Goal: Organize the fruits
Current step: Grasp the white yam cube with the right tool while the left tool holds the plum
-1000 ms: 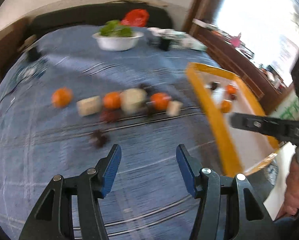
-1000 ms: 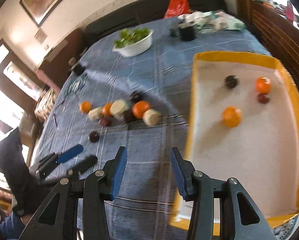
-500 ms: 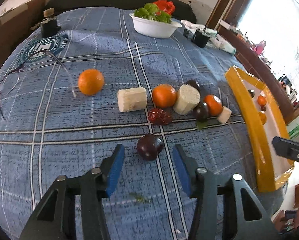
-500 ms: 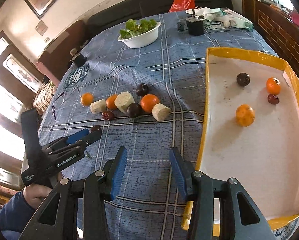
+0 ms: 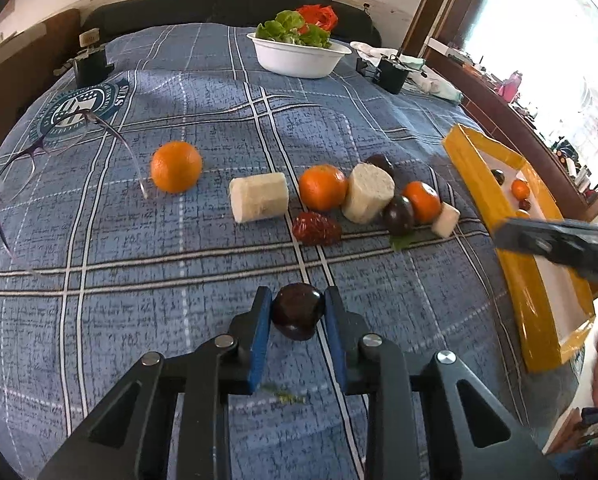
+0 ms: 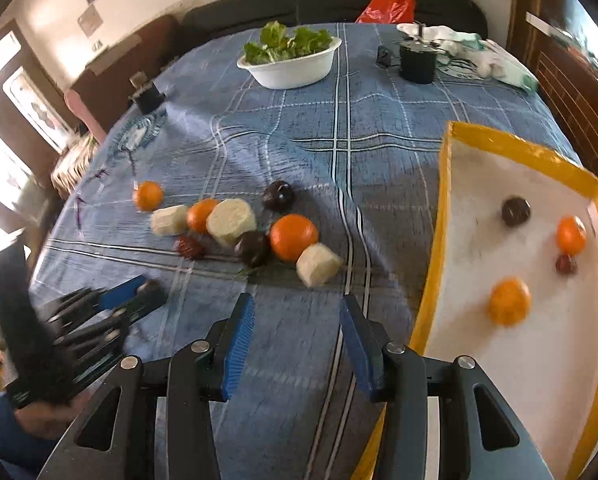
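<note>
One cloth emblem (image 5: 84, 107) (perhaps "STMS") is legible.

The left hand-held gripper (image 5: 298, 312) has just closed on something; the right hand-held gripper (image 6: 296, 330) stands parted, empty.

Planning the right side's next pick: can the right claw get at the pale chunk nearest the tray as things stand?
Probably yes. The right claw is open with nothing between its pads, and the pale chunk lies just ahead of it on bare cloth. Only the orange beside it crowds one side.
</note>
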`<state>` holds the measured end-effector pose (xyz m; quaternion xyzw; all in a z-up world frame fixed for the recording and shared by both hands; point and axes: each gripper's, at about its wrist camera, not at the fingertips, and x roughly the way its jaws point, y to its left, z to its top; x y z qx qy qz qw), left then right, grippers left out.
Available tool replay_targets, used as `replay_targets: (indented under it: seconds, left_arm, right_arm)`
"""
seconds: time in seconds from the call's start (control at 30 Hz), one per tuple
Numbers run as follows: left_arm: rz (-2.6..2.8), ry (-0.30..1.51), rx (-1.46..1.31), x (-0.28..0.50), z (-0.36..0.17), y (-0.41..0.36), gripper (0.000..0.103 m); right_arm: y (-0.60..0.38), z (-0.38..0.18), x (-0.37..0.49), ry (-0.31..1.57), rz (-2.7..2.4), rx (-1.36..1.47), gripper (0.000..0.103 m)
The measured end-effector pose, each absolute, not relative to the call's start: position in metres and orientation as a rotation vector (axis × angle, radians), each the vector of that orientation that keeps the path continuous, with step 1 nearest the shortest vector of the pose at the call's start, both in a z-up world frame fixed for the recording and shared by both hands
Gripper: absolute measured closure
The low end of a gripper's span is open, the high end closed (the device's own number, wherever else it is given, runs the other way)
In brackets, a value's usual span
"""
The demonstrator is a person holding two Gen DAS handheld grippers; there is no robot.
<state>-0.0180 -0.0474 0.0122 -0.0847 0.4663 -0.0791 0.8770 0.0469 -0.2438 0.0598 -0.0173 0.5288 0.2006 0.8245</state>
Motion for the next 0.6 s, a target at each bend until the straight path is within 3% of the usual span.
replay_targets:
  seconds: [0.17,0.37,0.6]
  left_arm:
    - [-0.178,0.962,-0.176,-0.027,0.017,-0.043,0.077]
    - [-0.196,0.957,-0.161,-0.032,0.021,-0.042,0.077]
    - [-0.207,0.959,-0.155,-0.033,0.021,-0.044,0.077]
  right_arm:
    - [-0.235,0.044,0.073,1.156,0.421,-0.108,0.06]
    - [-0.223,0.02,0.085,1.217,0.41,-0.157,0.074]
    - [-0.228,0.024,0.078,1.199,0.409,-0.12,0.082]
